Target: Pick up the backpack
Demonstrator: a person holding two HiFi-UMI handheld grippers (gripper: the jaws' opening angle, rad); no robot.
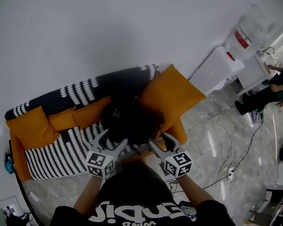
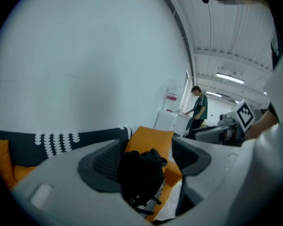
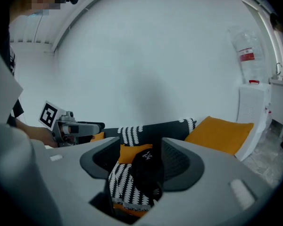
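Head view: black backpack (image 1: 132, 121) lies on the seat of a sofa (image 1: 56, 154) with a black-and-white patterned cover, about mid-frame.
- Large orange cushion (image 1: 172, 95) leans at the backpack's 2 o'clock; a smaller orange cushion (image 1: 33, 126) sits far off at its 9 o'clock.
- Left gripper (image 1: 113, 141) is at the backpack's 7 o'clock, right gripper (image 1: 160, 142) at its 5 o'clock. Both point toward it, tips close to its near edge; contact cannot be told.
- Each gripper view shows its jaws spread, the backpack framed in the gap, pads not pressing on it.
- Water dispenser (image 1: 245, 36) stands at the frame's 2 o'clock, against the white wall (image 1: 108, 27).
- Cables (image 1: 226, 159) trail over the marbled floor (image 1: 212, 126) at 4 o'clock.
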